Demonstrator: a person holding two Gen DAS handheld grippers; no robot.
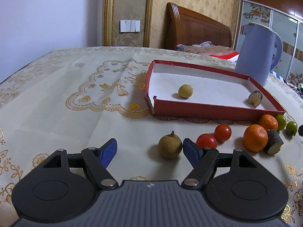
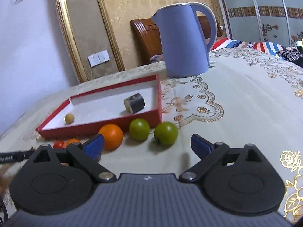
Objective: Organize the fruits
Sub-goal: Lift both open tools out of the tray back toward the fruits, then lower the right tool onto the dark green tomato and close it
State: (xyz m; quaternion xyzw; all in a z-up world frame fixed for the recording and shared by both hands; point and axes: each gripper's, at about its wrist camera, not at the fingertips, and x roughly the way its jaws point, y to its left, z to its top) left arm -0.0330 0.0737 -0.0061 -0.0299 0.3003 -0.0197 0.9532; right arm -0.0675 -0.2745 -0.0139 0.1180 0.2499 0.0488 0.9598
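Just beyond the spread, empty left gripper [image 1: 149, 151], slightly right of centre, sits the brown longan [image 1: 170, 146], near of the red box [image 1: 208, 109]. Small, round, thin-shelled, it would likely roll: pinch gently across its middle. Likewise the right gripper [image 2: 147, 147] gapes empty near a green tomato [image 2: 166, 133].

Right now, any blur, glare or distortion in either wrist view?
Left wrist: sharp, with soft shadows under the brown fruit; fisheye bends the red box and table edge. Right wrist: motion blur at lower left, smearing the box rim; the kettle leans from distortion. No harsh glare in either.
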